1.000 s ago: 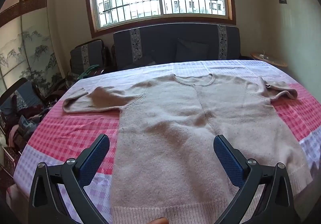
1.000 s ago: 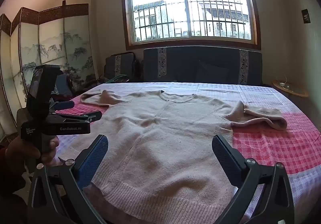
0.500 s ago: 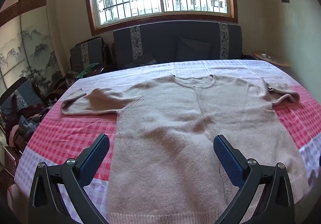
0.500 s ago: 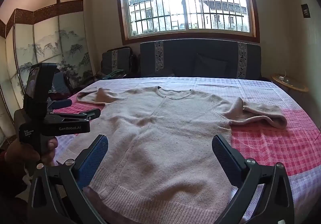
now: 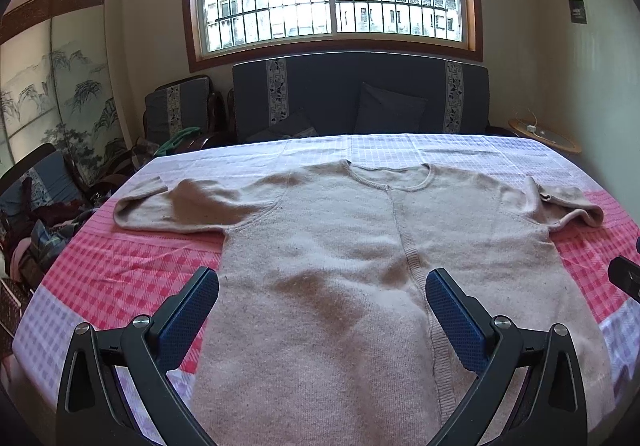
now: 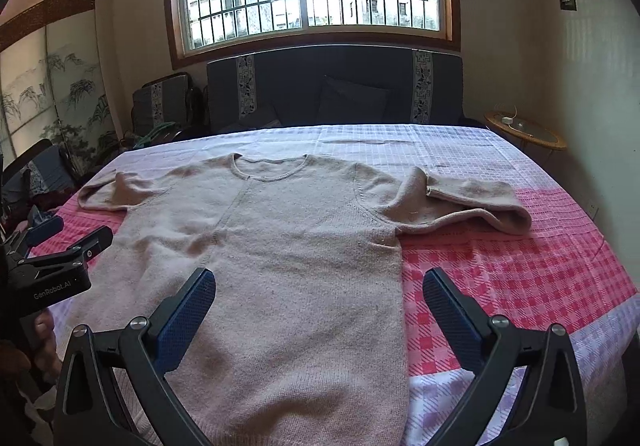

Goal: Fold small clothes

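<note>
A beige knit sweater lies flat, neck away from me, on a bed with a pink and lilac checked cover. Its left sleeve lies stretched out to the side. Its right sleeve is bent back on itself. My left gripper is open and empty, above the sweater's lower body. My right gripper is open and empty, above the sweater's lower right edge; the sweater fills that view. The left gripper's body also shows at the left of the right wrist view.
A dark sofa stands behind the bed under a barred window. A chair and piled clothes are at the left by a painted screen. A small round side table stands at the right.
Both grippers have risen and drawn back a little from the sweater. The right gripper has shifted rightward, so the sweater sits more to the left in its view. Jaws stay open.
</note>
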Tool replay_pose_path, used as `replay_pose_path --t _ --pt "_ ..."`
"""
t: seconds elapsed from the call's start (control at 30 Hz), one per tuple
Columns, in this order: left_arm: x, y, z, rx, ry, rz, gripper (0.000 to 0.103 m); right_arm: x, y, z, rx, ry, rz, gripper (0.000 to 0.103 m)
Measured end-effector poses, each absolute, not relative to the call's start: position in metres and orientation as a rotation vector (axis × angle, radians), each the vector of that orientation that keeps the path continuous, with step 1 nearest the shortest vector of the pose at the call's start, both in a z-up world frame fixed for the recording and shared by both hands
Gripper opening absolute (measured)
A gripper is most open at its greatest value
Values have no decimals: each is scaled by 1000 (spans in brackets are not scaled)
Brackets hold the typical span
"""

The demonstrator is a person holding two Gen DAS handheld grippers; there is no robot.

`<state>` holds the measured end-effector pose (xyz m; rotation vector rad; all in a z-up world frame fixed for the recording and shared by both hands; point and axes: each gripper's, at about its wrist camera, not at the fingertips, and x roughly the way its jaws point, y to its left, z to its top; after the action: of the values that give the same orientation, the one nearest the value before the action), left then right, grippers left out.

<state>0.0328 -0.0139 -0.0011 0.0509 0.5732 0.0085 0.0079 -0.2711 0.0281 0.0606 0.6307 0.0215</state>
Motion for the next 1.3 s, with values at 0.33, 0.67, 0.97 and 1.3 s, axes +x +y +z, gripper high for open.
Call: replay_pose_path --t 0.33,0.67,0.97,1.3 --pt "38 -8 -5 39 573 38 103 18 -274 23 74 645 -12 103" --pt "42 -10 -13 44 595 37 103 25 -276 16 83 667 -15 103" --pt "48 -12 -21 48 621 23 103 34 -278 6 91 693 -10 103" --pt "64 -10 -33 43 645 17 103 52 -292 -7 110 731 -24 103"
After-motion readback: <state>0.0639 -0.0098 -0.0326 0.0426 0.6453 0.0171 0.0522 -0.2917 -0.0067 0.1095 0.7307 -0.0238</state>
